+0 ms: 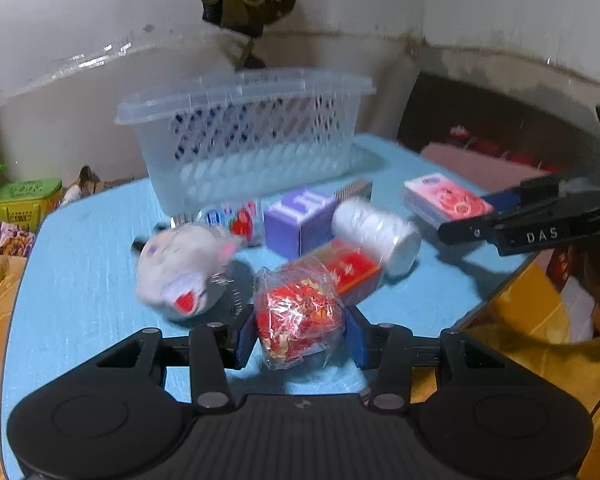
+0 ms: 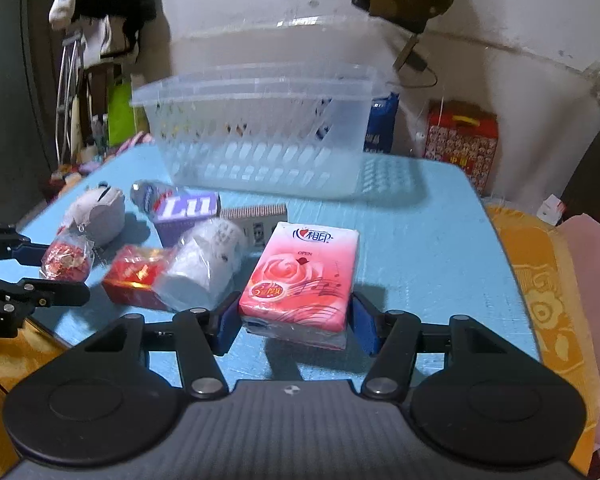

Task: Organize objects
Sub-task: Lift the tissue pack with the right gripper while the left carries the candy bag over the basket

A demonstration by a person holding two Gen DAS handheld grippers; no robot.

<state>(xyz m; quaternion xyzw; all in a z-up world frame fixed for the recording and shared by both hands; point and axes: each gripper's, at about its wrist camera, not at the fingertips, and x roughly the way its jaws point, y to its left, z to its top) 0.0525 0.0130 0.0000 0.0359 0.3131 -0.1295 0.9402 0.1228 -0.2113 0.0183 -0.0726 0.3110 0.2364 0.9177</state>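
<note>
My left gripper [image 1: 300, 338] is shut on a red snack wrapped in clear plastic [image 1: 300, 316], its blue pads pressing both sides. In the right wrist view, my right gripper [image 2: 296, 322] is shut on a pink tissue pack [image 2: 300, 280], held slightly above the blue table [image 2: 420, 240]. Between the two lie a white plush toy [image 1: 180, 264], a strawberry-label bottle [image 1: 236, 216], a purple box [image 1: 300, 216], a wrapped white roll [image 1: 376, 232], a red box [image 1: 352, 268] and a comb [image 1: 356, 188]. A clear plastic basket [image 1: 240, 92] stands behind them.
A green tin [image 1: 28, 200] sits off the table's left edge. Orange patterned cloth [image 2: 540, 280] surrounds the table. A red gift box [image 2: 460, 136] stands against the wall behind the right corner. A dark bag hangs on the wall above the basket.
</note>
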